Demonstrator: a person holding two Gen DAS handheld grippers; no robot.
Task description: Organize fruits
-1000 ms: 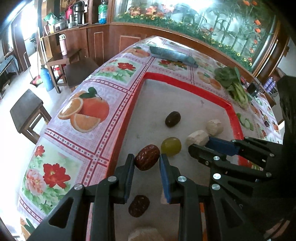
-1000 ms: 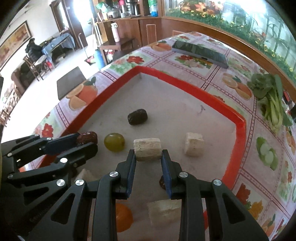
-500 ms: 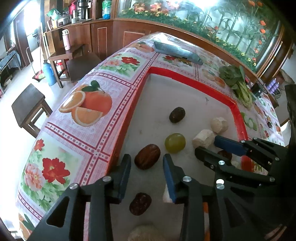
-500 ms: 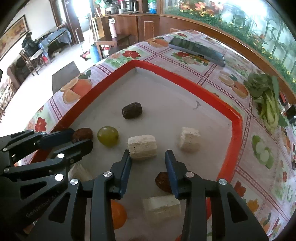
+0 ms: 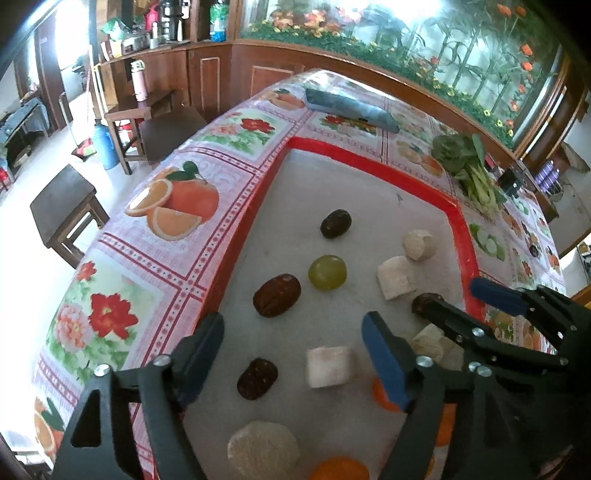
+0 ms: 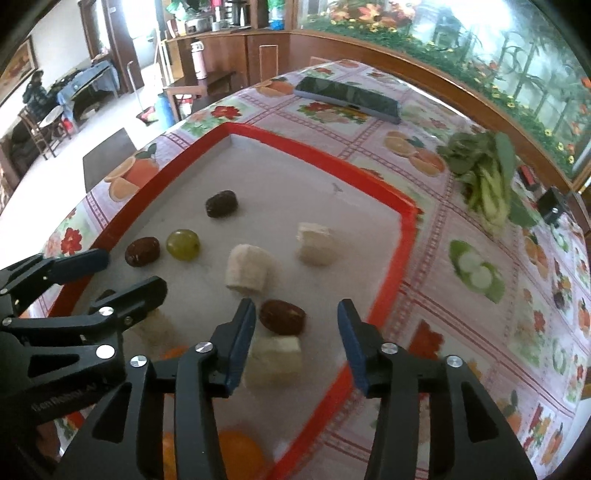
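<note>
Fruit pieces on red-rimmed tray (image 5: pixel 458 221), both grippers empty.
Left gripper (image 5: pixel 293 341): jaws opening, nothing gripped; white chunk (image 5: pixel 328 365) lower centre. Right gripper (image 6: pixel 297 325): jaws opening over brown date (image 6: pixel 282 316), unheld. Green grape (image 5: pixel 327 272), mid-frame: likely light, slick, soft; take across its middle, gently.

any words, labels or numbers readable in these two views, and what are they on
"GenRobot.AI", faint and blurred, so only a likely reading: on the body of the left hand-held gripper, seen in the right wrist view.
Bottles on the wooden counter: labels too small to read.
Flowered tablecloth: pictures only, no words.
No other readable text.
</note>
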